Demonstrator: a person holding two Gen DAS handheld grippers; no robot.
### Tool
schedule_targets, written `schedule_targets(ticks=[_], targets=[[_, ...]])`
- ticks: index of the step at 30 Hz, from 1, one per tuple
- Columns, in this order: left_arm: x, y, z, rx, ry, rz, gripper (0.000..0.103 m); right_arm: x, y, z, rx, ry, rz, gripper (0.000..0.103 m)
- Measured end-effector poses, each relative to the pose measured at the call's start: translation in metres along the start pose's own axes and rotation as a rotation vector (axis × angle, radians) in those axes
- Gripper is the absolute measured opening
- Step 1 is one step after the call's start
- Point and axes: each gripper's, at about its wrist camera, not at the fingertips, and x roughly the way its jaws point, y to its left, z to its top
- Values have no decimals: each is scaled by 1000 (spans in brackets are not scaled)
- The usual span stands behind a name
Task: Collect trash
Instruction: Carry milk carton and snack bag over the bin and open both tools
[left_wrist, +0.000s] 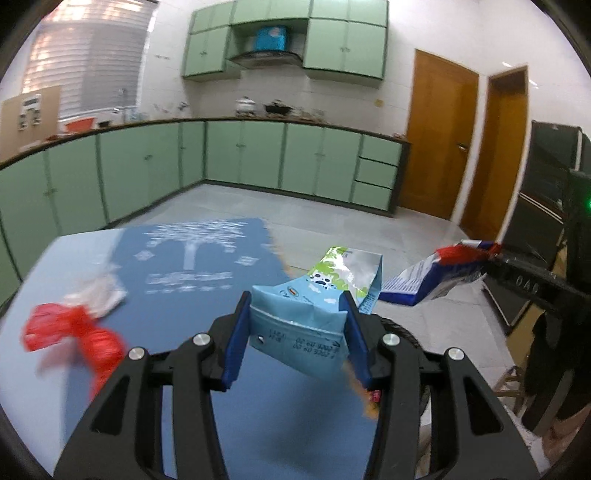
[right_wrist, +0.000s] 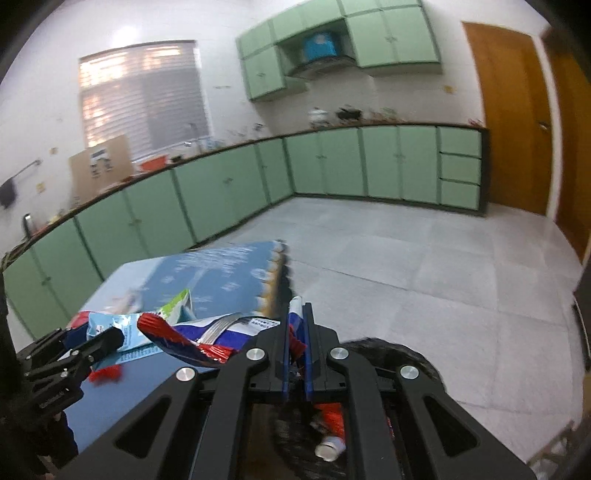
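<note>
My left gripper (left_wrist: 295, 299) is shut on a light blue drink carton (left_wrist: 325, 280) with a green printed end, held above the blue table (left_wrist: 258, 424). My right gripper (right_wrist: 297, 314) is shut on a red, white and blue snack bag (right_wrist: 221, 332), which trails off to its left. In the left wrist view that bag (left_wrist: 417, 284) hangs at the right from the right gripper (left_wrist: 493, 253). In the right wrist view, the left gripper (right_wrist: 92, 334) shows at the left with the carton (right_wrist: 110, 325). A red wrapper (left_wrist: 74, 332) and crumpled white paper (left_wrist: 99, 295) lie on the table.
A black-lined bin (right_wrist: 399, 354) stands on the floor beside the table, under the right gripper, with a can (right_wrist: 328, 448) and red trash inside. A darker blue printed mat (left_wrist: 192, 266) covers the table's far part. Green cabinets (left_wrist: 240, 155) line the walls beyond grey floor tiles.
</note>
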Motion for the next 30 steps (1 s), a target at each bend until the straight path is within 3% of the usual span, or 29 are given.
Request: schedule_targets(ticks=[5,11,13,15,23,27,30], targets=[[53,-43,1,26,53,-47,46,17,-49,-16,35,49,-88,6],[109,-80,-2,64,138,-67,46,44,-89,-31,66,120,-124,6],[125,-86,-4,66,173,-68,47,57,-97,-35,68,157,-113,8],[139,-91,-4,58,204,-72,47,65,-101,-40,62,181,-122,17],[137,-84,8,40,169,-76,48,65,-110,-44,91,178,-125,27],[112,-69,15,17,125,-57,51,54,-96,-38,78,147,-112,43],[88,-54,18,2,93,-36,53,47,-85,-31,62,125,-94,43]])
